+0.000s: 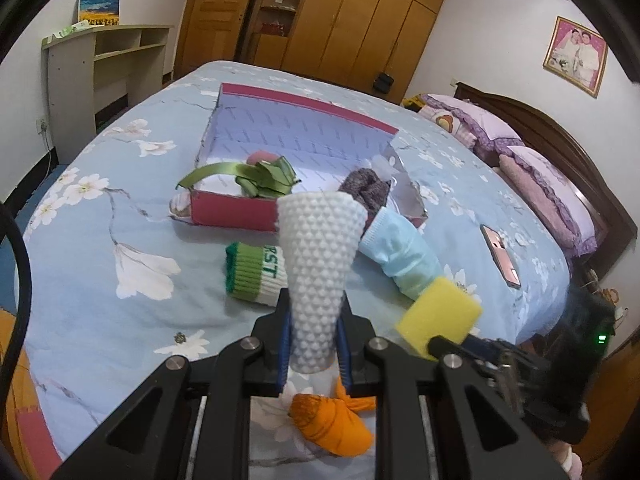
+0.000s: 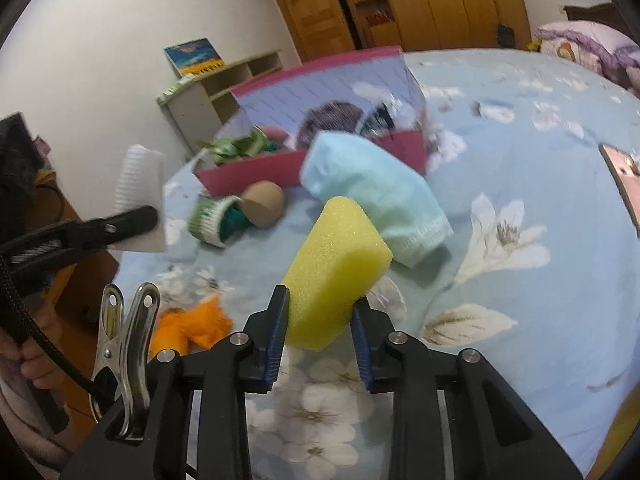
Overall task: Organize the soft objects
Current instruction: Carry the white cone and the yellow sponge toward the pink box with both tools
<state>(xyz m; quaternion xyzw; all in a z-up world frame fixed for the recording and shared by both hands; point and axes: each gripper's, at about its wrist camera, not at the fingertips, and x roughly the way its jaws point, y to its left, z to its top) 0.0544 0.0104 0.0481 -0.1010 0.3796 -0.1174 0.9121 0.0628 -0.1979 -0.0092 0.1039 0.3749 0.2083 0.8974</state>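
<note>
Above the flowered blue bedspread [image 1: 100, 208], two handheld grippers hung side by side, each with something soft in its jaws. The left gripper [image 1: 314, 344] had its blue-padded jaws pinched on the narrow end of a white knobbly foam sheet [image 1: 320, 264], which stood upright and fanned wider toward the top. The right gripper [image 2: 320, 336] squeezed a yellow sponge [image 2: 332, 272] by its lower end; the sponge bulged between the pads and leaned up and away over the bed. In the left wrist view the same sponge showed at the lower right, held on a dark finger of the other tool.

Beyond both lay a shallow red box [image 1: 236, 210] with a pale lilac lining and its lid raised behind it. A green ribbon bow [image 1: 264, 178] sat at the box's near left corner, and a grey-purple knitted roll [image 1: 366, 192] rested inside near the right corner. A light blue folded cloth [image 2: 376, 196] leaned against the box's front wall on the bedspread. A green-and-white striped sock roll [image 1: 256, 272] lay just in front of the box, and an orange knotted cloth [image 1: 332, 420] lay nearest, under the left gripper. A pink phone [image 1: 500, 256] lay well apart to the right, toward the purple pillows [image 1: 540, 184].
</note>
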